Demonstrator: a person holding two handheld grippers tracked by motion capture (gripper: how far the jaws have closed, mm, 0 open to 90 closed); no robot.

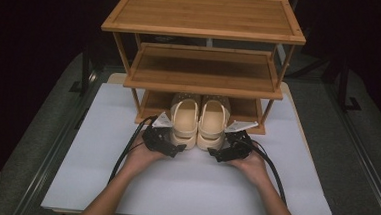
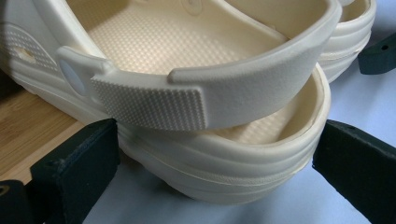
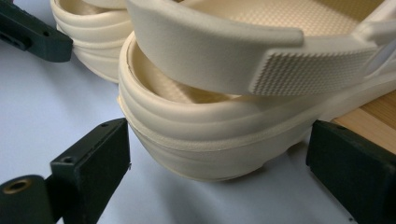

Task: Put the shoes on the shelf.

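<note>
Two cream clogs side by side on the white table top [image 1: 99, 182], toes on the lowest shelf of the wooden rack [image 1: 204, 18], heels sticking out toward the near edge. Left clog [image 1: 184, 122] and right clog [image 1: 213, 124] touching or just beside each other. Heel straps up over both heels.

Left gripper [image 1: 176, 147] at the heel of the left clog, jaws spread wide, one on each side of the heel; in the left gripper view, left jaw touching or nearly touching the sole wall, right jaw apart from it. Nothing clamped.

Right gripper [image 1: 219, 152] at the heel of the right clog, jaws likewise wide open and straddling the heel, small gaps on both sides. Nothing gripped.

Upper two shelves bare.
</note>
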